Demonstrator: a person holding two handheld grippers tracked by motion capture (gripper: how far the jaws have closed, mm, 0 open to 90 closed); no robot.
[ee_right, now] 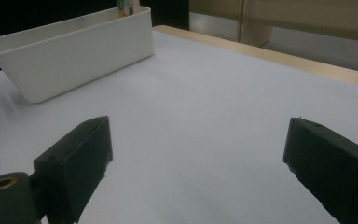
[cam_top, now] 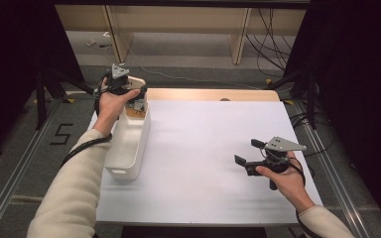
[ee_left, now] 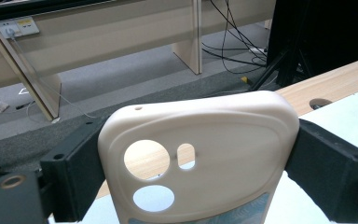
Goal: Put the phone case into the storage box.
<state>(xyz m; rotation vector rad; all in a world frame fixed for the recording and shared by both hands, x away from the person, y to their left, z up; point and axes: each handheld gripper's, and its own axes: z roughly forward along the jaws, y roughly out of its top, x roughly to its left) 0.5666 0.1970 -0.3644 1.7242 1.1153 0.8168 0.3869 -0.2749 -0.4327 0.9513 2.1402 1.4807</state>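
White sheeting covers the table (cam_top: 203, 148) in the high view, with a strip of bare wood along its far edge and grey floor beyond. My left hand (cam_top: 110, 101) holds the left gripper (cam_top: 129, 87) up over the far end of the white bin (cam_top: 129, 144), which stands along the table's left side. A beige phone case (cam_top: 135, 82) sits between its jaws. My right hand (cam_top: 284, 173) rests the right gripper (cam_top: 245, 156) low near the table's right side, well apart from the bin, pointing toward it.

From the left gripper view, the phone case (ee_left: 223, 154) stands upright between my two black jaws, its sides touching both pads, camera cut-outs at the left. Wooden furniture legs and loose cables lie on the floor behind.

From the right gripper view, my jaws stand wide apart with bare white table (ee_right: 205, 116) between them. The bin (ee_right: 74, 56) lies ahead at the upper left.
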